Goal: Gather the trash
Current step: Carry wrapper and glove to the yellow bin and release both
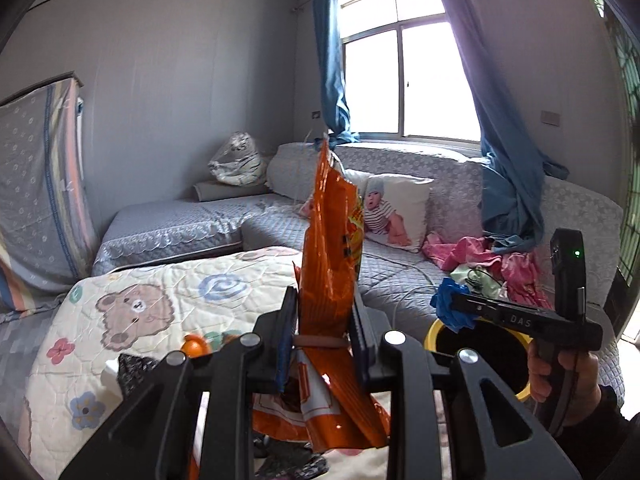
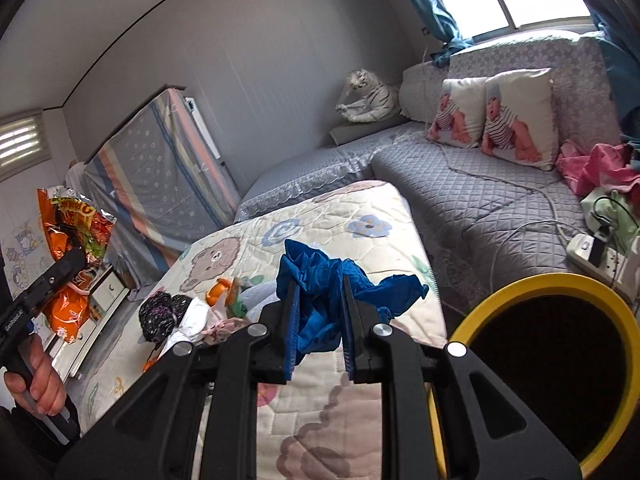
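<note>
Fingers of the left gripper [image 1: 324, 344] are clamped on an orange snack bag [image 1: 332, 248], which stands up crumpled between the pads with its torn lower end hanging below them. Under it lies the bear-print quilt [image 1: 160, 280] of the bed, where a few things are not yet picked up: a dark speckled bundle [image 2: 162, 312], some white and pink scraps beside it, and a small orange toy-like piece [image 2: 218, 290]; whether all of these count as trash is hard to say.

Further right, the right gripper [image 2: 320, 312] has its fingers pressed on a crumpled blue piece of plastic or cloth [image 2: 316, 280], bunched between the pads and spilling out to the right. Just beside it, at the bed's edge, stands the yellow-rimmed bin [image 2: 516, 286], its dark mouth open and near both loads.

By my reading, the task is partway: two items are gripped and close to the bin but neither is dropped in, and the bundle and scraps on the quilt remain.
</note>
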`<state>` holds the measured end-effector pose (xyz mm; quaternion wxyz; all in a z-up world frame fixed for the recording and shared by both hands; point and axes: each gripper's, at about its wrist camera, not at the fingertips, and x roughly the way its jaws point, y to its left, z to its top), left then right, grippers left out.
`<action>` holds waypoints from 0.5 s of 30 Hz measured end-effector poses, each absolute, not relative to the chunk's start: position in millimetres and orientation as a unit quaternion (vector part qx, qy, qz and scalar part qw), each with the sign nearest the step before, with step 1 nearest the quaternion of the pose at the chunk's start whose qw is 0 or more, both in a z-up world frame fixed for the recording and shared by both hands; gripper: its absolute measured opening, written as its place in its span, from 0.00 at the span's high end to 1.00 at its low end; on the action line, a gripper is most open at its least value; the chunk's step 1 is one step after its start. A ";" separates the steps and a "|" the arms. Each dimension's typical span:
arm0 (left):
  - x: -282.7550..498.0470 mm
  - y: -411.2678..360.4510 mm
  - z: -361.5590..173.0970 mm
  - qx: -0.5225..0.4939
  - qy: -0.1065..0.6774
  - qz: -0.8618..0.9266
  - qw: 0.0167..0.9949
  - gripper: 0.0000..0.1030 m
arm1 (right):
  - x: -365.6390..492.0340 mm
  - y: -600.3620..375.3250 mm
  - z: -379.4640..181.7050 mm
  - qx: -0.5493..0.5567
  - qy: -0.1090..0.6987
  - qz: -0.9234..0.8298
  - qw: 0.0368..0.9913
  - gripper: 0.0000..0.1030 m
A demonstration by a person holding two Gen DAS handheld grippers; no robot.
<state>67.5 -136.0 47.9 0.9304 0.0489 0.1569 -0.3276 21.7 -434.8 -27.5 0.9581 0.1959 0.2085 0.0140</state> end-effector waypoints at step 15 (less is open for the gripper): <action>74.1 -306.0 21.3 0.120 0.195 -0.486 0.844 0.77 | -44.9 -539.8 -54.5 0.250 0.165 -0.168 0.939 0.82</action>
